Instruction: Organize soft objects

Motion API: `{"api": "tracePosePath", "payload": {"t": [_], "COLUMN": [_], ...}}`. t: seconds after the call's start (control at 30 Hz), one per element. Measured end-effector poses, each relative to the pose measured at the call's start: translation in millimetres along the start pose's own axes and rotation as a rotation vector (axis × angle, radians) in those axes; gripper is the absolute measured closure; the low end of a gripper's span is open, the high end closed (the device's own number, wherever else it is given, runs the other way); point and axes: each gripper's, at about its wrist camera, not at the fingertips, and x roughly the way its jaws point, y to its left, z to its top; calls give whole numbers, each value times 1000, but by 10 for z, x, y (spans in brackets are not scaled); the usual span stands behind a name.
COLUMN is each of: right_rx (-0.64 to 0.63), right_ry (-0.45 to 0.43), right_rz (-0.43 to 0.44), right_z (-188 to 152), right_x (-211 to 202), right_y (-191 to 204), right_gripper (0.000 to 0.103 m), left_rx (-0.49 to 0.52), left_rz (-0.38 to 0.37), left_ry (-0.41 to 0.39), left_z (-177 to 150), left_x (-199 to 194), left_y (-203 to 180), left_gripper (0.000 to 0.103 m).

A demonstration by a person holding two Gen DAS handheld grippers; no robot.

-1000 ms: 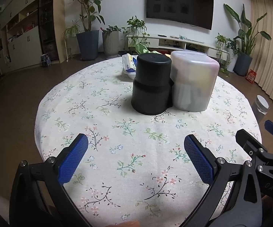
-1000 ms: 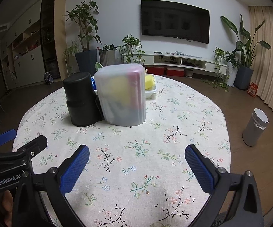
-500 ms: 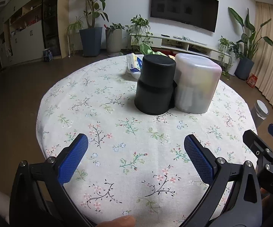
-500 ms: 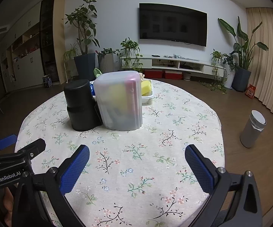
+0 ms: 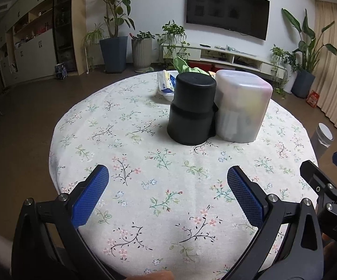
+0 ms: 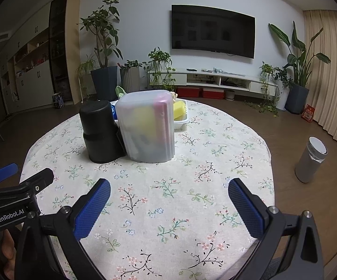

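Both containers point(image 5: 219, 107) beyond left gripper point(image 5: 168, 196)

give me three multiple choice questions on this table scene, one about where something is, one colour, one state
1. Where does the black cylindrical container stand relative to the translucent plastic container, seen from the right wrist view?
A. on its left, right beside it
B. on top of it
C. far off at the table's edge

2. What colour are the pads on the claw fingers?
A. red
B. blue
C. white

3. What state are the left claw and right claw in?
A. both shut on the cloth
B. one holding the black container
C. both open and empty

Answers:
1. A, its side sits against the translucent container's left side.
2. B, the textured pads are blue in both wrist views.
3. C, only the floral tablecloth shows in the wide gap between each pair of fingers.
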Motion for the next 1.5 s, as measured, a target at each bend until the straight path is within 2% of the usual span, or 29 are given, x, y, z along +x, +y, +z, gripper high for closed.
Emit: {"api": "tracePosePath", "payload": {"t": [1.5], "right_rx": [5], "right_ry": [9], "right_rz": [-3], "right_z": [35], "right_x": [-34], "right_y": [-50], "right_gripper": [0], "left_rx": [13], "left_rz": [-39], "left_ry": [-11], "left_z": [8], "left_x": [36], "left_y": [-85], "left_gripper": [0]}}
